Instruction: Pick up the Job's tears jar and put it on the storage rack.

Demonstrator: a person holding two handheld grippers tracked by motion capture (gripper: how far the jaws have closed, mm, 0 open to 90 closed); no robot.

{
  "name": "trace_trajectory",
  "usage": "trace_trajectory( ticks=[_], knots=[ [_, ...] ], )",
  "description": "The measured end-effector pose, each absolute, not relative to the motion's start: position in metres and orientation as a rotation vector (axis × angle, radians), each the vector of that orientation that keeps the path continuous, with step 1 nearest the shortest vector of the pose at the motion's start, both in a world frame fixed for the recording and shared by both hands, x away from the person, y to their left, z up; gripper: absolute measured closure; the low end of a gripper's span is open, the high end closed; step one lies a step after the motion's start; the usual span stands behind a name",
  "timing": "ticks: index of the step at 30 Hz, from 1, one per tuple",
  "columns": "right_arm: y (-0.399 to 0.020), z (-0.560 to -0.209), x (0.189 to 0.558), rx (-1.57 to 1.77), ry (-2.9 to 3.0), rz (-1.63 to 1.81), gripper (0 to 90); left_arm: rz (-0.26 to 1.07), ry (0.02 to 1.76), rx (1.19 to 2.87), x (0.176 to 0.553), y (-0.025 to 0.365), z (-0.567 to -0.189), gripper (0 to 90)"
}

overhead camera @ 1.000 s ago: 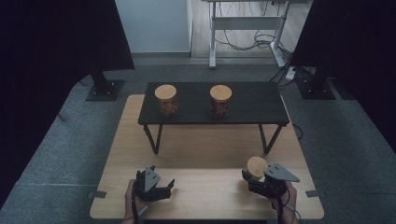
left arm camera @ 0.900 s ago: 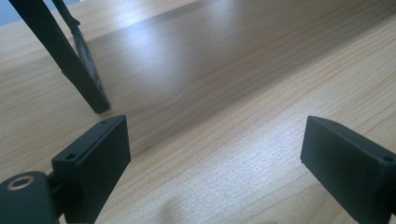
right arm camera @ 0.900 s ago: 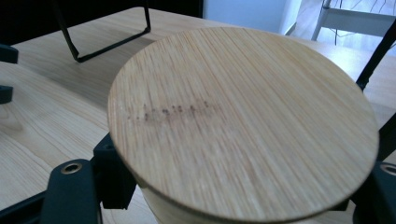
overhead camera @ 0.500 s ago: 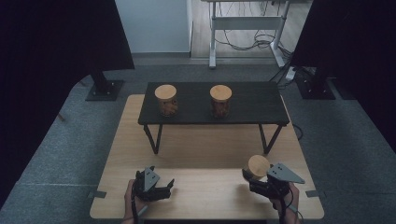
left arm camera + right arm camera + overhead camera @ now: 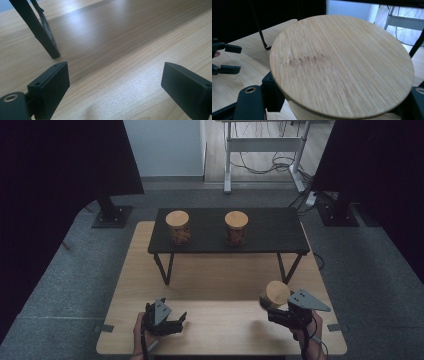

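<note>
A wooden table (image 5: 150, 270) carried a low black bench (image 5: 270, 230) toward its far edge; two wood-lidded jars (image 5: 178, 227) (image 5: 236, 228) stood apart on the bench.

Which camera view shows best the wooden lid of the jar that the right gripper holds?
The right gripper view: the round wooden lid is close, with its grain clear. In the high view the lid is small, beside the right gripper. The left gripper view looks along the table.

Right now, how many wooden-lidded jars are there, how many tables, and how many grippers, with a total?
Wooden-lidded jars: 3, two on the black table at and, one in the right gripper at.
Tables: 2, black one and wooden table.
Grippers: 2, including left gripper.
Total: 7
</note>
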State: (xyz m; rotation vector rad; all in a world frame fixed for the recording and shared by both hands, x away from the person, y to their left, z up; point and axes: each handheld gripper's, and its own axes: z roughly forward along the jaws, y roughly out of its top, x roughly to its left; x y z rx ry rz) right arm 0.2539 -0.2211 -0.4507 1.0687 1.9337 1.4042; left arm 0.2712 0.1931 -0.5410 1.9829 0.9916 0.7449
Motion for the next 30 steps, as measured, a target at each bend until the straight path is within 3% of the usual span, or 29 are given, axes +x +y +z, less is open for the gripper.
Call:
trace_trajectory(
  ticks=[30],
  knots=[
    [-0.229, -0.405, 0.254, 1.029, 1.903, 1.434, 24.9, 0.752, 0.991, 1.987, 0.271, 0.193, -0.542, 7.7]
  ],
)
